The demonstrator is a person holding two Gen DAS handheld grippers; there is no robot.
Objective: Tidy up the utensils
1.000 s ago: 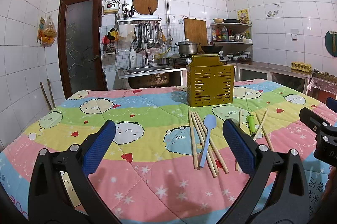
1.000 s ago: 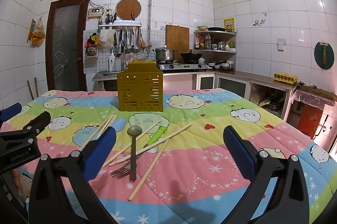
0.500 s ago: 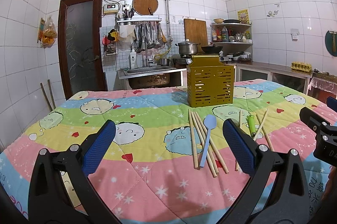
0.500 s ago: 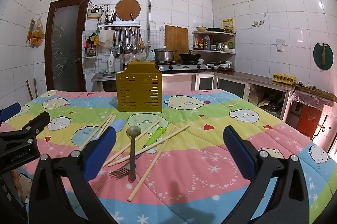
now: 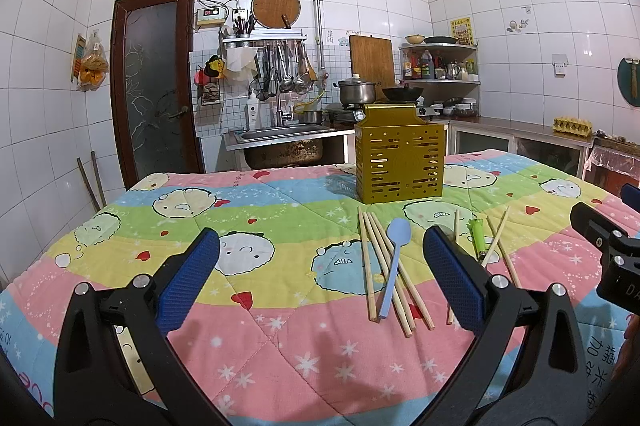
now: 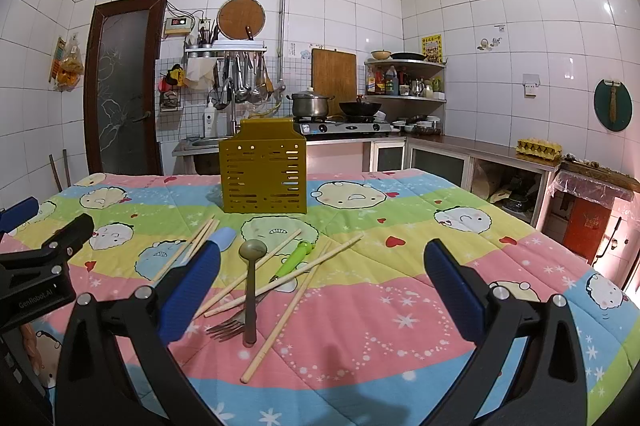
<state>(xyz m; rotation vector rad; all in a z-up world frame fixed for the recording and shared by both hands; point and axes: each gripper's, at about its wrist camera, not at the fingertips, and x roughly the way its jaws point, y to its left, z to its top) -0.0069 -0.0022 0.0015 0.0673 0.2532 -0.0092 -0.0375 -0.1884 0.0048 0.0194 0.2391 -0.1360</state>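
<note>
Where wooden chopsticks [image 5: 370, 258] lie — perhaps bamboo.

A white-tiled kitchen: a steel sink [image 5: 282, 133] stands below hanging ladles [image 5: 286, 65], a brown door [image 5: 154, 85] to its left, a lidded pot [image 5: 356, 90] and wok [image 5: 402, 92] to its right.

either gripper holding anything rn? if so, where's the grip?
Nothing held. Left gripper and right gripper are both open and empty; the blue spoon and chopsticks lie on the quilt.
</note>
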